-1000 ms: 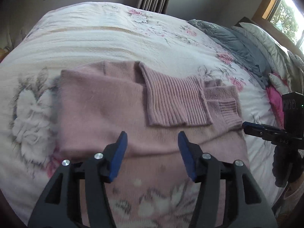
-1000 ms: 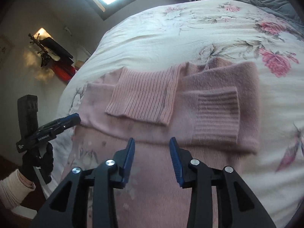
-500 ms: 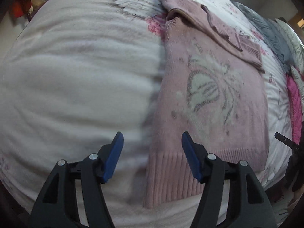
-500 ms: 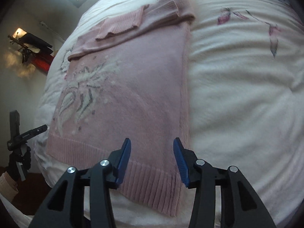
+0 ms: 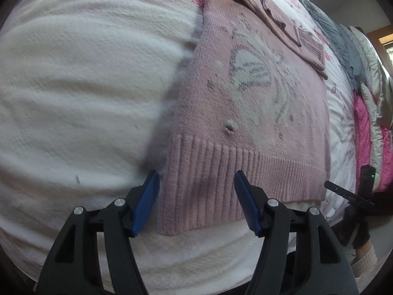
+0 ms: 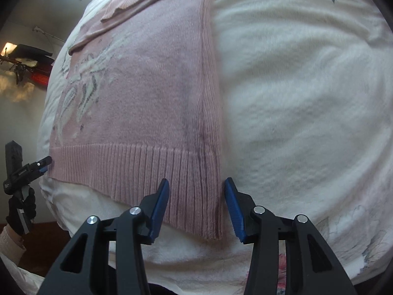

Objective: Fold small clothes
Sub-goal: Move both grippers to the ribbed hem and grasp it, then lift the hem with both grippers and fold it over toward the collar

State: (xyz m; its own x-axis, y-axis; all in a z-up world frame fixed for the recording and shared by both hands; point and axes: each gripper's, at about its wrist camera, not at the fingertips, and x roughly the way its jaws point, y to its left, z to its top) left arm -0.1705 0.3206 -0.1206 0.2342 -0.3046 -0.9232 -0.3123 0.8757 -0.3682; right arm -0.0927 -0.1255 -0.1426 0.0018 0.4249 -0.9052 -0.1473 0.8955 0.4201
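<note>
A pink knit sweater (image 5: 250,113) with a pale flower pattern lies flat on the white floral bedspread (image 5: 81,93), sleeves folded across its far end. My left gripper (image 5: 196,184) is open, its blue jaws straddling the near left corner of the ribbed hem (image 5: 203,194). In the right wrist view the same sweater (image 6: 147,93) fills the left half, and my right gripper (image 6: 196,191) is open around the near right corner of the hem (image 6: 194,191). Neither gripper holds the fabric.
The bedspread (image 6: 307,103) slopes off at the near edge. A grey blanket (image 5: 343,49) and pink quilt (image 5: 363,132) lie at the far right. The other gripper (image 5: 353,196) shows at the right edge, and a gloved hand (image 6: 19,211) holds one at the left.
Both grippers have drawn back from the folded sleeves to the sweater's near hem and dropped low over its two corners. Both stayed open.
</note>
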